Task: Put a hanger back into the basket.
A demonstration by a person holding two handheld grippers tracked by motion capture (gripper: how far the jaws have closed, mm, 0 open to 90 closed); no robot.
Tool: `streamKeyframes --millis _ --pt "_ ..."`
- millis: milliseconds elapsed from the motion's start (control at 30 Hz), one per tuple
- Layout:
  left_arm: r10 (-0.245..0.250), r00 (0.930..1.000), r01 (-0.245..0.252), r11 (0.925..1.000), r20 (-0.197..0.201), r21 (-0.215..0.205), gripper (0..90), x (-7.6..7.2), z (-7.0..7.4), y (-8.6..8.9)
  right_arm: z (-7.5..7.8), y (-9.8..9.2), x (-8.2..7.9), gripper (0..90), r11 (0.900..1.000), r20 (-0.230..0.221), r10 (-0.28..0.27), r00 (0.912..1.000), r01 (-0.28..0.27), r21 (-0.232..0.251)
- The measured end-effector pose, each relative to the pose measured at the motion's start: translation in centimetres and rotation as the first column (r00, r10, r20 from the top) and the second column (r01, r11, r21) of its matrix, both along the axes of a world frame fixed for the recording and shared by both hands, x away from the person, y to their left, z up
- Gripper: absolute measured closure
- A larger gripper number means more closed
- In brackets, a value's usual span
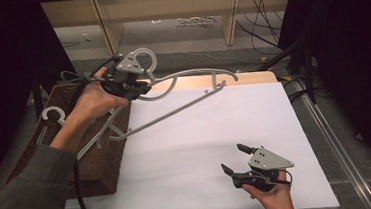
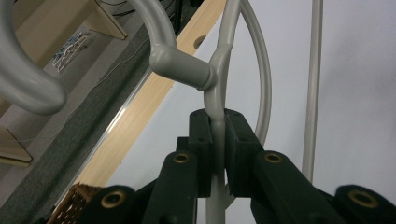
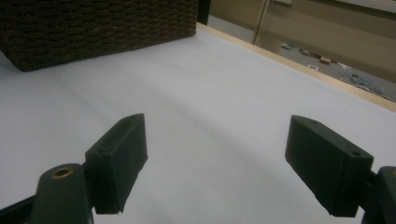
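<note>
The left gripper (image 1: 139, 89) has its jaws pinched tight on the thin neck of a grey plastic hanger (image 1: 192, 91), just below the point where the hook branches off (the left gripper view shows the stem squeezed between the two black pads). The hanger hangs in the air over the far left corner of the table (image 1: 217, 147), its long bar slanting down toward the wicker basket (image 1: 102, 161) that stands along the table's left edge, with at least one more hanger (image 1: 54, 115) resting in it. The right gripper (image 1: 240, 158) sits low near the front edge of the white table, its fingers (image 3: 119, 161) spread wide with nothing between them. The step in hand looks like lifting this hanger clear of the basket to set it on the white surface. To do that well, the hold should stay firm on the neck, since a long light frame swings easily from one point; the lower bar should clear the basket rim before the hanger travels right, and the free gripper could steady the far end.
</note>
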State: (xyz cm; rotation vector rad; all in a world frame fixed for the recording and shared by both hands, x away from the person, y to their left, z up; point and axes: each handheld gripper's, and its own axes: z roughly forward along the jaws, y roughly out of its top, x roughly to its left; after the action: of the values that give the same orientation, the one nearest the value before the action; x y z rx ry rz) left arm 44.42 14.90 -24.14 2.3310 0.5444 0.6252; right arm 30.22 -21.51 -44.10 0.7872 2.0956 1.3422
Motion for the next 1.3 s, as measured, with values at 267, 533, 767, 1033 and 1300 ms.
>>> streamKeyframes --millis 267,533,767,1033,1300 --pt "0.089 0.996 -0.089 0.996 0.005 0.0 82.4 -0.1 0.6 4.8 -0.1 0.1 0.0 21.7 1.0 -0.001 -0.002 1.0 0.002 0.005" --pt "0.205 0.9787 -0.205 0.9781 -0.009 -0.033 82.4 0.3 -0.4 9.9 -0.1 0.1 0.0 21.6 1.0 -0.009 0.001 1.0 -0.001 0.0" --pt "0.297 0.9538 -0.299 0.953 -0.042 -0.047 82.5 0.8 -2.1 13.9 -0.2 0.1 0.1 21.6 1.0 -0.01 0.002 0.9999 -0.002 0.0" --pt "0.368 0.9275 -0.372 0.9258 -0.069 -0.067 82.4 1.2 -4.4 17.8 -0.2 0.1 0.0 21.6 1.0 -0.012 -0.003 0.9999 0.003 -0.003" --pt "0.428 0.8994 -0.436 0.8951 -0.087 -0.095 82.4 1.4 -6.6 20.5 -0.3 0.1 0.1 21.6 1.0 -0.006 -0.006 1.0 0.006 0.003"
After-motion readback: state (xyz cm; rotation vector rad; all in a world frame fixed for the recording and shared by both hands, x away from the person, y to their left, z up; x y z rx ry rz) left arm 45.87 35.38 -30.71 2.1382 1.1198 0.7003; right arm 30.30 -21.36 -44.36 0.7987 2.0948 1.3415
